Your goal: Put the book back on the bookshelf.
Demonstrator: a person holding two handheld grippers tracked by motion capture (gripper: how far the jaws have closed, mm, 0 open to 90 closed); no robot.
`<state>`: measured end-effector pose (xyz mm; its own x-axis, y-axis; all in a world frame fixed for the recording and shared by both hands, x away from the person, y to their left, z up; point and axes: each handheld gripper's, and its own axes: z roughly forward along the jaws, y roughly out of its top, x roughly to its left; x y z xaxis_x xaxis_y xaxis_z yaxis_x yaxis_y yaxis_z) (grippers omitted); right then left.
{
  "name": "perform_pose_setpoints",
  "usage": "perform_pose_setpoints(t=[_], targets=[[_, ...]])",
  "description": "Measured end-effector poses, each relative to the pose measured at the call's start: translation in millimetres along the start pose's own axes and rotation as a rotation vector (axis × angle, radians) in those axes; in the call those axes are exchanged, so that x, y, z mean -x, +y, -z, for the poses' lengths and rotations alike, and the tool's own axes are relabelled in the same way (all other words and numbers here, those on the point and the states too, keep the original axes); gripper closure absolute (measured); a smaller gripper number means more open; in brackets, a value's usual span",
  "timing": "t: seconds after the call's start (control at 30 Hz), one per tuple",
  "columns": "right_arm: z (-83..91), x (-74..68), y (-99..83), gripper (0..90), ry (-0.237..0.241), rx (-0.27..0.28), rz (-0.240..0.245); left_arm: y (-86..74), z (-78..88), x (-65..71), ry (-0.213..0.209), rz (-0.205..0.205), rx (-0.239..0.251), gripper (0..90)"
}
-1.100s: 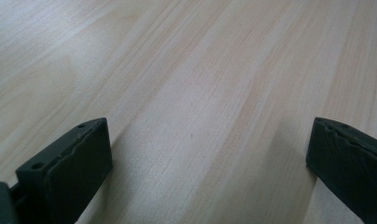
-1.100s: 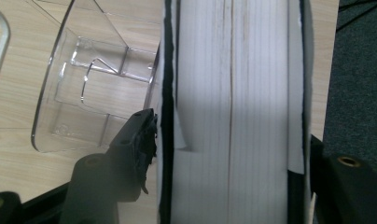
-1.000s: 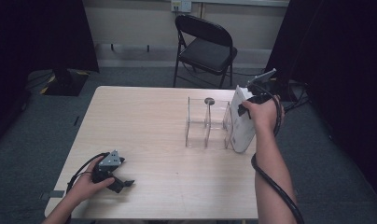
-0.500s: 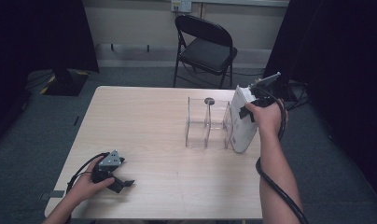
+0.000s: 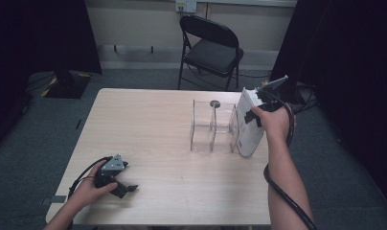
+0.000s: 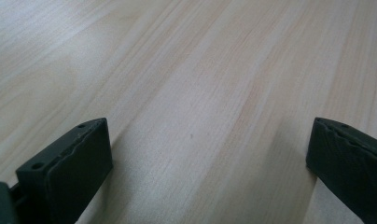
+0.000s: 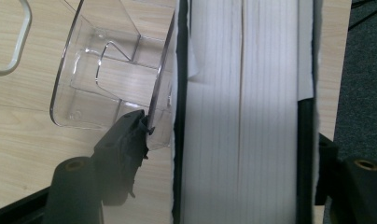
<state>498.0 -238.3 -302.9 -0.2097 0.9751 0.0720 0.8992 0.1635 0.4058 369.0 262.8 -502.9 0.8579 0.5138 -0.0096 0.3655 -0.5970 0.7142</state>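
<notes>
— Where's the book?
— My right claw [image 5: 256,114] is clamped on the white book [image 5: 248,129], upright beside the clear rack [image 5: 213,128].
— Your left claw [image 5: 126,188]?
— Jaws wide apart, holding nothing, on the desk [image 5: 148,120].

Black folding chair [image 5: 211,47] behind wooden table [image 5: 148,129]; grey carpet [image 5: 36,124]; dark curtains [image 5: 43,33].

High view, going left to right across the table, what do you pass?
Left gripper lying open on the table → clear acrylic organizer → white book, standing, clamped by the right gripper.
</notes>
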Motion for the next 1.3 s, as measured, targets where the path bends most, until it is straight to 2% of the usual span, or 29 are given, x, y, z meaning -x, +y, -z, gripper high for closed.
perform_pose_setpoints(t=[0.3,0.77,1.3], targets=[[1.6,-2.1,-4.7,28.4,-0.005,-0.007,0.016,0.0,0.0,0.0,0.001,0.001,-0.002,0.0],[9.3,4.3,-14.7,28.9,0.003,-0.009,0.021,-0.1,0.0,0.1,0.0,0.003,-0.002,0.0],[6.9,3.7,-30.1,28.0,0.024,-0.022,0.07,0.0,0.0,0.0,0.001,0.001,-0.002,0.0]])
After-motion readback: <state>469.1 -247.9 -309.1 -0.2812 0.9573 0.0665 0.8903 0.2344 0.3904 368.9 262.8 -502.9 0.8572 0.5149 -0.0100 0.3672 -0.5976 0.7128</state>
